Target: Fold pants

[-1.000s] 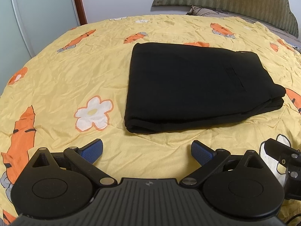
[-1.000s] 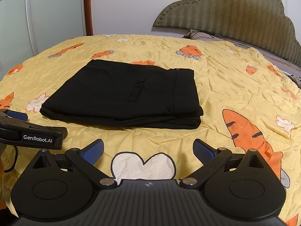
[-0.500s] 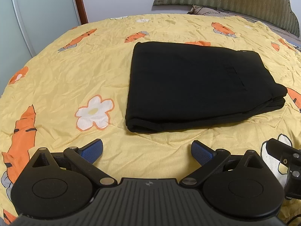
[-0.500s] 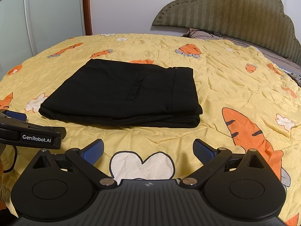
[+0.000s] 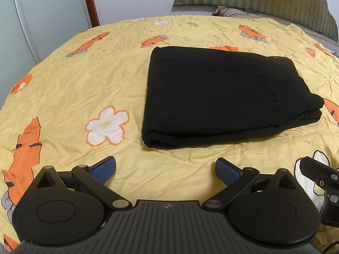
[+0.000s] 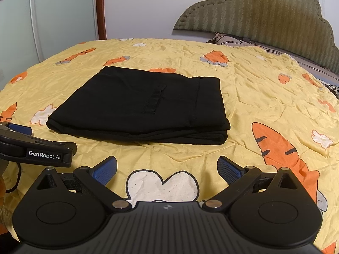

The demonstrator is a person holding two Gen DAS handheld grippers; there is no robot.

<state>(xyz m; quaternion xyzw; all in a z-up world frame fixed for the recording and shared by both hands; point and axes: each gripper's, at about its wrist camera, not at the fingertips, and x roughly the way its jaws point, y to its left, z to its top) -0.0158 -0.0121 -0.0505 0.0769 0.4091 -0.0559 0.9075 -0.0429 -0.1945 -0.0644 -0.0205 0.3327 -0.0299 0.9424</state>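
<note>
Black pants lie folded into a flat rectangular stack on the yellow bedspread, also seen in the right wrist view. My left gripper stands open a little short of the stack's near edge, nothing between its blue pads. My right gripper is open too, held back from the stack over a white printed shape, its blue pads empty. The left gripper's body shows at the left edge of the right wrist view; part of the right gripper shows at the left wrist view's right edge.
A yellow bedspread with orange carrot and white flower prints covers the bed. A green padded headboard and a pillow lie at the far right. A glass wardrobe door with a red-brown frame stands far left.
Both views have shifted only slightly; the pants lie as before and both grippers stay open.
</note>
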